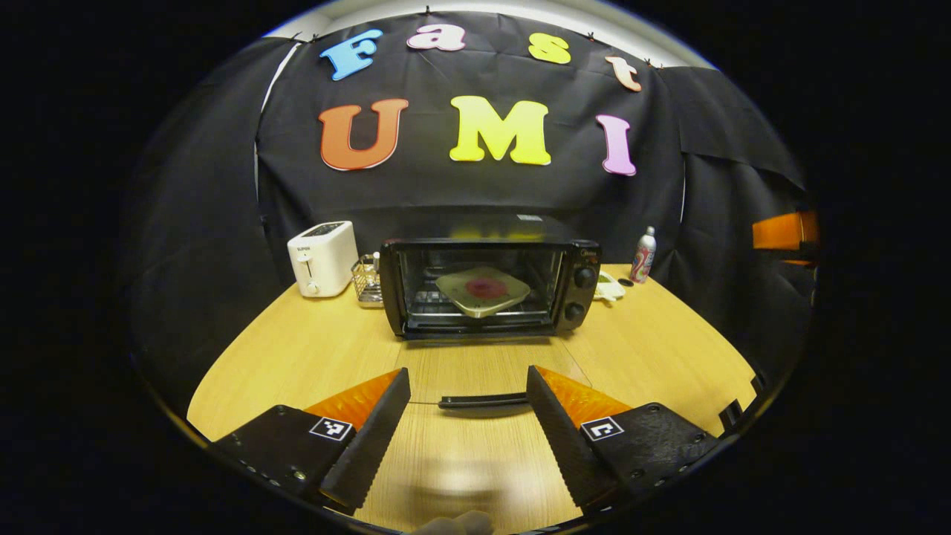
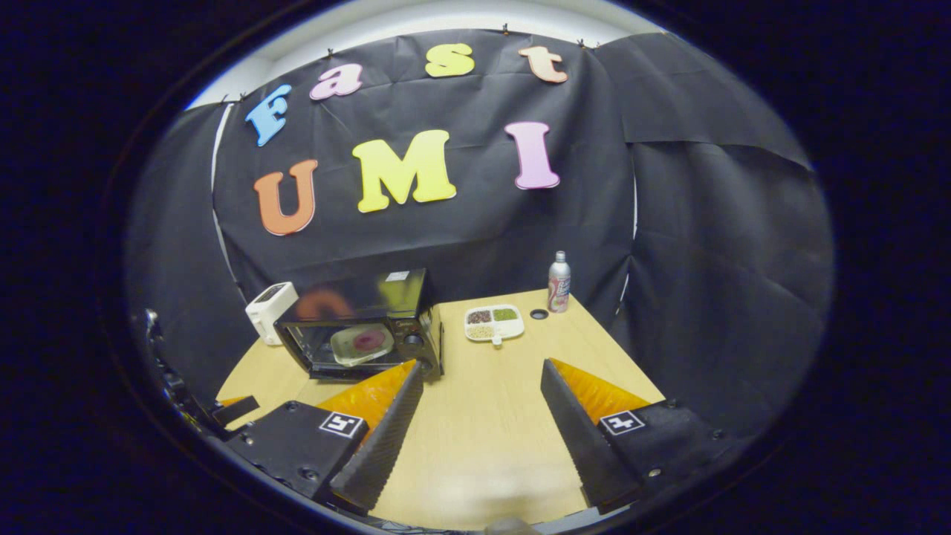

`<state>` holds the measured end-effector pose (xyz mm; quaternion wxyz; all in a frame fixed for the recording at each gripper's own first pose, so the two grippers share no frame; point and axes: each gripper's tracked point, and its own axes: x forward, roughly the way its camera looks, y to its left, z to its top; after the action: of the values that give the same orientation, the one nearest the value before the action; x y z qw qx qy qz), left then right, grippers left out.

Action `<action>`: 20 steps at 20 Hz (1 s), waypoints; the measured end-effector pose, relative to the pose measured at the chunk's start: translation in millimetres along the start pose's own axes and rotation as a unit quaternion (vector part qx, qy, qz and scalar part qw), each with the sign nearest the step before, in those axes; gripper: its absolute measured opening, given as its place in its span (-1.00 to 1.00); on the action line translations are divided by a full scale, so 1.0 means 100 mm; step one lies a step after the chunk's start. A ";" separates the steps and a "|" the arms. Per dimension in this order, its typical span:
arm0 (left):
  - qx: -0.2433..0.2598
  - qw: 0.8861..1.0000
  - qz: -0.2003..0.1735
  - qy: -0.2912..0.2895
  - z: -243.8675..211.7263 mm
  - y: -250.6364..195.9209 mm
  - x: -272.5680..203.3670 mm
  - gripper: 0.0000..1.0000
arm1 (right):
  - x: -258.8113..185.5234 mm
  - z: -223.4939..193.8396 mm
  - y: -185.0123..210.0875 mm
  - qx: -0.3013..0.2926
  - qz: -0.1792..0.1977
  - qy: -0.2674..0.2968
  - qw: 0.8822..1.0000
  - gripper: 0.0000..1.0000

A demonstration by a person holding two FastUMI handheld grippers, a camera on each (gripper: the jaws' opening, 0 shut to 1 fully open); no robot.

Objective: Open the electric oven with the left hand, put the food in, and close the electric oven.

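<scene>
The electric oven (image 1: pixel 487 286) stands at the back of the wooden table (image 1: pixel 312 357), its door (image 1: pixel 483 368) folded down flat, the food plate (image 1: pixel 483 291) tilted on the rack inside. The door's handle (image 1: pixel 483 401) lies between the left gripper (image 1: pixel 468 416) fingers — spread, touching nothing. Bare tabletop flanks the oven. The right gripper (image 2: pixel 479 416), released, hovers over open wood; its view shows a divided tray (image 2: pixel 494 323) and a bottle (image 2: pixel 559 282) — beyond the oven. A toaster (image 1: pixel 323 258) sits left.

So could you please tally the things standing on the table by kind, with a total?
Oven: 1
Toaster: 1
Wire rack: 1
Spray can: 1
Divided tray: 1
Small dark lid: 1
Total: 6, on the wooden table.
</scene>
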<state>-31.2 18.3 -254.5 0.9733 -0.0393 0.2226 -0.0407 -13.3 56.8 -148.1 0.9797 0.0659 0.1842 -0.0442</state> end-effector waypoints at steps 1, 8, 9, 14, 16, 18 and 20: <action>-0.006 1.000 -0.004 0.012 -0.12 -0.04 0.04 0.92 | -0.03 -0.01 -0.04 0.001 -0.004 0.001 1.000 0.90; -0.010 0.997 -0.008 0.076 -0.77 -0.19 0.42 0.92 | -0.10 -0.07 -0.21 -0.004 -0.026 0.015 1.000 0.90; -0.010 0.997 -0.009 0.081 -0.83 -0.21 0.47 0.92 | -0.10 -0.06 -0.22 -0.005 -0.027 0.015 0.999 0.90; 0.003 0.996 -0.016 0.093 -1.00 -0.32 0.70 0.92 | -0.09 -0.11 -0.26 0.001 -0.033 0.027 0.999 1.00; 0.005 0.995 -0.011 0.099 -1.05 -0.32 0.78 0.91 | -0.08 -0.11 -0.29 0.001 -0.037 0.027 0.999 0.92; 0.006 0.994 -0.003 0.108 -1.11 -0.28 0.85 0.91 | -0.05 -0.12 -0.31 0.001 -0.040 0.032 0.999 0.92; 0.011 0.995 0.003 0.101 -1.07 -0.23 0.91 0.90 | -0.02 -0.13 -0.33 0.005 -0.043 0.035 0.998 0.92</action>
<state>2.4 -19.7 -387.6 0.9461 -0.0232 0.3199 -0.0439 -23.3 26.2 -163.1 0.9695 0.0639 0.2206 -0.0852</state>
